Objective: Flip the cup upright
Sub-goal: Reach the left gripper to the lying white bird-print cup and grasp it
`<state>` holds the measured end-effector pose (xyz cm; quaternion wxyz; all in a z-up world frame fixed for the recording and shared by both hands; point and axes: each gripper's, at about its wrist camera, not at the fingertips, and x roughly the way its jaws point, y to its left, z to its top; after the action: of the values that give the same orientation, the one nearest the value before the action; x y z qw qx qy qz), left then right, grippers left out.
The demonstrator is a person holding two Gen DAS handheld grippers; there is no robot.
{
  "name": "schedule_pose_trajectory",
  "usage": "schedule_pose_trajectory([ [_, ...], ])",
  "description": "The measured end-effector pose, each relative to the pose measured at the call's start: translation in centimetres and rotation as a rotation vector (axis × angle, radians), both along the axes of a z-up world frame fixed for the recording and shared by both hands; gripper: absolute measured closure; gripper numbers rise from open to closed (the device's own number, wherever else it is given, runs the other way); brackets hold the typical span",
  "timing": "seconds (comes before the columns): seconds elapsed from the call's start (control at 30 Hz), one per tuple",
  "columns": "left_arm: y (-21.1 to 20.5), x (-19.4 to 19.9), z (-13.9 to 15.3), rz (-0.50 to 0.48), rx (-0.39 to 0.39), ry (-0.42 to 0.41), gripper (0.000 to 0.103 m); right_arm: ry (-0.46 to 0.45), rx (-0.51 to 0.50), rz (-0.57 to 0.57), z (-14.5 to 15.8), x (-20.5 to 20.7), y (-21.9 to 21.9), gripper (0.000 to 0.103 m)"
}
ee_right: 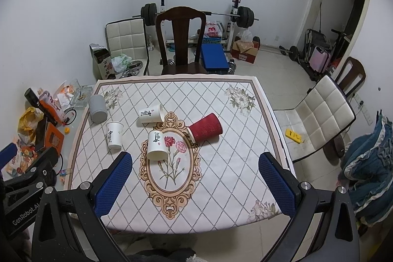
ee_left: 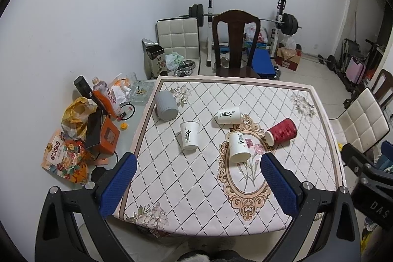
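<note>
Several cups are on the patterned tablecloth (ee_left: 186,188) (ee_right: 221,178). A white paper cup (ee_left: 189,135) (ee_right: 114,134) stands upright. Another white cup (ee_left: 238,147) (ee_right: 157,146) lies on its side, mouth toward me. A third white cup (ee_left: 227,116) (ee_right: 150,114) lies on its side farther back. A red ribbed cup (ee_left: 282,131) (ee_right: 205,130) lies on its side. A grey cup (ee_left: 165,106) (ee_right: 97,108) stands mouth down at the far left. My left gripper (ee_left: 197,184) and right gripper (ee_right: 195,184) are open, empty, above the near table edge.
A dark wooden chair (ee_left: 235,46) (ee_right: 181,41) stands at the far table edge. Snack bags and boxes (ee_left: 81,136) (ee_right: 41,124) crowd the surface left of the cloth. A white padded chair (ee_right: 321,114) stands at the right. A barbell rack (ee_right: 196,14) is behind.
</note>
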<state>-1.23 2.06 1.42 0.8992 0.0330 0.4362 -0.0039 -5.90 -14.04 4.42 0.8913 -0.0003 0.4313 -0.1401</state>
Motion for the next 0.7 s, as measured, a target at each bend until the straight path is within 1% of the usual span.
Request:
schedule_pose_trajectory([
  [0.13, -0.8, 1.5, -1.5, 0.008, 0.041, 0.012, 0.0, 0.044, 0.05, -0.044, -2.3, 1.8, -1.9, 0.0],
  [0.17, -1.1, 1.9, -2.1, 0.004, 0.059, 0.018, 0.0, 0.065, 0.068, -0.055, -3.5, 2.5, -3.1, 0.0],
  [0.27, -2.8, 3.8, -5.1, -0.015, 0.144, 0.037, 0.0, 0.139, 0.091, -0.091, -6.9, 4.5, -4.9, 0.0],
  [0.37, -4.2, 6.2, -8.2, -0.067, 0.254, 0.056, 0.0, 0.214, 0.119, -0.123, -10.9, 6.2, -6.9, 0.0],
  [0.5, -6.9, 10.2, -13.0, -0.197, 0.422, 0.095, 0.0, 0.282, 0.134, -0.186, -16.0, 8.3, -9.4, 0.0],
  [0.57, -7.6, 12.4, -15.0, -0.268, 0.473, 0.114, 0.0, 0.319, 0.143, -0.218, -18.4, 9.3, -10.4, 0.0],
  [0.63, -9.0, 14.9, -17.9, -0.377, 0.554, 0.128, 0.0, 0.361, 0.168, -0.244, -20.9, 10.8, -11.4, 0.0],
  [0.67, -9.2, 15.7, -18.8, -0.41, 0.58, 0.132, 0.0, 0.374, 0.174, -0.262, -22.0, 11.5, -11.8, 0.0],
  [0.7, -9.7, 17.0, -20.2, -0.463, 0.617, 0.141, 0.0, 0.39, 0.178, -0.282, -23.3, 12.3, -12.3, 0.0],
])
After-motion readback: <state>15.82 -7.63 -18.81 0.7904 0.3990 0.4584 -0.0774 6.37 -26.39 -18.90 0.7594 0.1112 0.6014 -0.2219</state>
